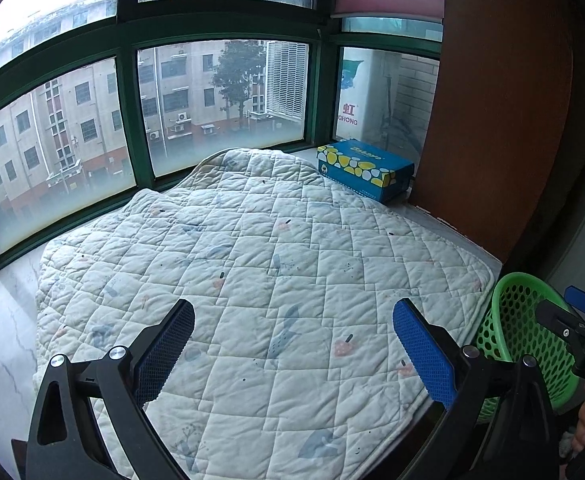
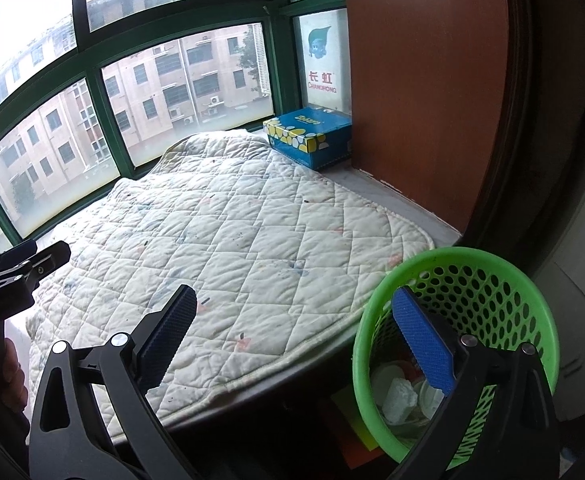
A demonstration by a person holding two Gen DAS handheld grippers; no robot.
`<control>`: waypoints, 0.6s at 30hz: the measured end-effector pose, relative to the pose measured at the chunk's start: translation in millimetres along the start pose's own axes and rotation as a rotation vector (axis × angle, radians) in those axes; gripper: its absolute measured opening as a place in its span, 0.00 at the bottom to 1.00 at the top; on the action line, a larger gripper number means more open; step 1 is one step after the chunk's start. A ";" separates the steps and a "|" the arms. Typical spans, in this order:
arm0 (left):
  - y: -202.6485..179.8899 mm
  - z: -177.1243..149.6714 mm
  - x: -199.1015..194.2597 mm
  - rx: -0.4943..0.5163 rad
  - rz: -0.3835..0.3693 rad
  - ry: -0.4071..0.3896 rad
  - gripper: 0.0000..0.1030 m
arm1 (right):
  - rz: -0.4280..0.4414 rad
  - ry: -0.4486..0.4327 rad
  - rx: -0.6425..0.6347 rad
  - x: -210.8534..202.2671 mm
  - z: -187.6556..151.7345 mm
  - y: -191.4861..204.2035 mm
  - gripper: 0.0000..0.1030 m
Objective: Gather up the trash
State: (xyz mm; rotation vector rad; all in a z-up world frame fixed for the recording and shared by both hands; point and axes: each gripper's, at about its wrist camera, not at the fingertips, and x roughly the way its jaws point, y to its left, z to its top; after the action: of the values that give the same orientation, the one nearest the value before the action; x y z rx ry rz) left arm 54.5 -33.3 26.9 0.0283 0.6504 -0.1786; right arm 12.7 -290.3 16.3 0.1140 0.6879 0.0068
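A green perforated waste basket (image 2: 488, 300) stands off the sill's near right corner; white crumpled trash (image 2: 398, 398) lies at its bottom. The basket (image 1: 520, 332) also shows at the right edge of the left wrist view. My right gripper (image 2: 292, 344) is open and empty, its right finger over the basket's mouth. My left gripper (image 1: 292, 352) hovers open and empty above the quilted pad (image 1: 252, 260); it appears again at the left edge as the left gripper (image 2: 28, 264) in the right wrist view. I see no loose trash on the pad.
A blue and yellow tissue box (image 1: 366, 168) sits at the pad's far right corner by a brown wooden panel (image 1: 504, 100). Green-framed windows (image 1: 128, 120) close the far side. Bare marble sill (image 1: 0, 340) shows left of the pad. A hand (image 2: 10, 376) holds the left gripper.
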 end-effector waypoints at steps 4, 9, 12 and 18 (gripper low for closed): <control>-2.0 -0.6 0.3 0.003 0.000 0.002 0.93 | 0.004 -0.004 0.009 -0.2 -0.5 -1.5 0.95; -3.6 -0.7 0.8 0.004 0.004 0.004 0.93 | -0.002 -0.004 0.004 -0.9 -1.3 -2.0 0.95; -4.8 -0.5 0.9 0.007 0.004 0.004 0.93 | -0.001 -0.006 0.012 -1.4 -1.4 -2.7 0.95; -7.5 -0.3 0.4 0.013 0.003 -0.001 0.93 | 0.000 -0.006 0.012 -1.2 -1.3 -3.1 0.95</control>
State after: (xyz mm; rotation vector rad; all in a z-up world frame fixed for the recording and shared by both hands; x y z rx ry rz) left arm 53.3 -40.8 26.6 0.0414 0.6482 -0.1794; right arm 10.9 -293.4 15.7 0.1250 0.6821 0.0022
